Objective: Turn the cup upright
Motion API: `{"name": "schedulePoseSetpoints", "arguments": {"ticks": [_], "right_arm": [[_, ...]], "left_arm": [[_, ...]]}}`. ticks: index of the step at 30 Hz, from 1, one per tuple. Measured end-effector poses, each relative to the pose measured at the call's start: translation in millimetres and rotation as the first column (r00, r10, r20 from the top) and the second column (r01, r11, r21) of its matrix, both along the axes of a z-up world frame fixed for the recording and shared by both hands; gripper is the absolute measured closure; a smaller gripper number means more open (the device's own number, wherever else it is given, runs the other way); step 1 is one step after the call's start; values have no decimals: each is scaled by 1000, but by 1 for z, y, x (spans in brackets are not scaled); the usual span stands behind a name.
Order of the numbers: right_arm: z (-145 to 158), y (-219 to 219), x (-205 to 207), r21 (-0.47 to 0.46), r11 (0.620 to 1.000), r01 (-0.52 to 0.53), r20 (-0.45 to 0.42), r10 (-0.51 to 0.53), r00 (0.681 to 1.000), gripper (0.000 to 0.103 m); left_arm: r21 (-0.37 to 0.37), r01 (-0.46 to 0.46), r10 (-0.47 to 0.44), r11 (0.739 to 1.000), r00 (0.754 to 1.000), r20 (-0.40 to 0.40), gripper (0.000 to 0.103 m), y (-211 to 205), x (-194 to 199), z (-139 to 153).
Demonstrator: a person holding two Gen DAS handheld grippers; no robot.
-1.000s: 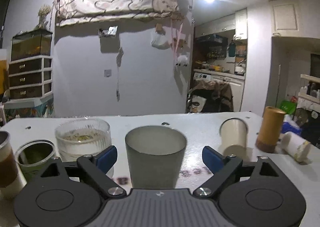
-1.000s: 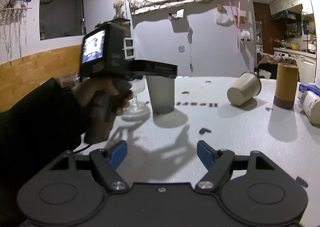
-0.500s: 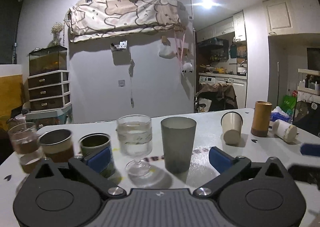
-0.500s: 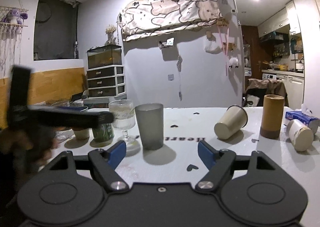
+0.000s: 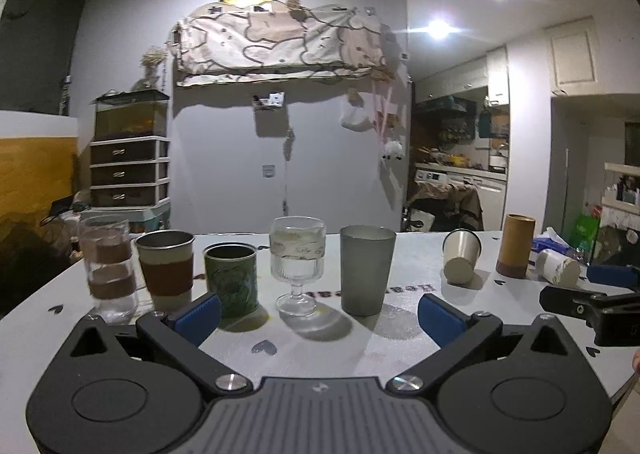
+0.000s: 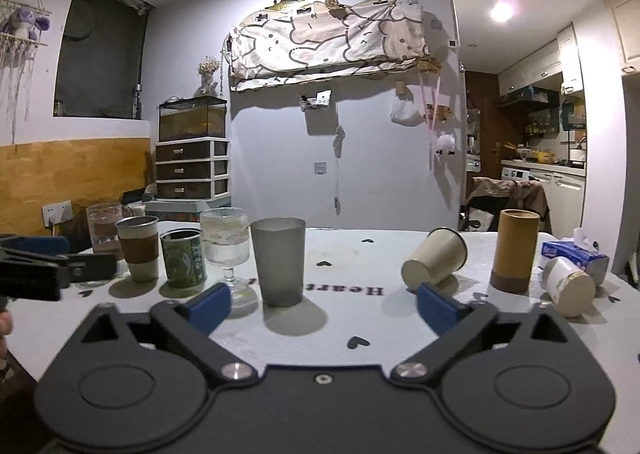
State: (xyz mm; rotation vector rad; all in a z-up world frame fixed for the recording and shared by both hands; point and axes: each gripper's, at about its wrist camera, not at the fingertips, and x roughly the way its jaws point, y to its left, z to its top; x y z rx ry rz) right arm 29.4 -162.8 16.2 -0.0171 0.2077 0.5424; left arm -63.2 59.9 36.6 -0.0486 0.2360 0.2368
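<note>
A cream cup (image 6: 434, 263) lies tipped on its side on the white table, base toward me; it also shows in the left wrist view (image 5: 461, 261). A grey tumbler (image 5: 366, 269) stands upright in the middle (image 6: 279, 261). My left gripper (image 5: 318, 316) is open and empty, held back from the tumbler. My right gripper (image 6: 322, 304) is open and empty, with the tipped cup just beyond its right finger. Each gripper shows at the edge of the other's view.
A row stands left of the tumbler: stemmed glass (image 5: 297, 262), green can (image 5: 231, 280), sleeved metal cup (image 5: 167, 268), tall glass (image 5: 106, 266). At right are a brown cylinder (image 6: 516, 250), a white tipped container (image 6: 569, 291) and a tissue pack (image 6: 574, 252).
My left gripper has pulled back from the grey tumbler, which now stands free. My right gripper has also drawn back and levelled out. Both stay open.
</note>
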Motion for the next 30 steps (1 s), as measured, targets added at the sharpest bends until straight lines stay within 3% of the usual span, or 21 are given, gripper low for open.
{"name": "schedulePoseSetpoints", "arguments": {"ticks": [11,30], "right_arm": [[-7,-5,-5,-20,1000,22,-9,-23,1000,0],[-7,-4,-8,-26,999,20,-1,-20,1000,0]], "left_arm": [[-4,-18,18,1000,998,-53,0,-7,-3,-13],[-6,-32,32,999,998,-47,0,-5,-7,-12]]}}
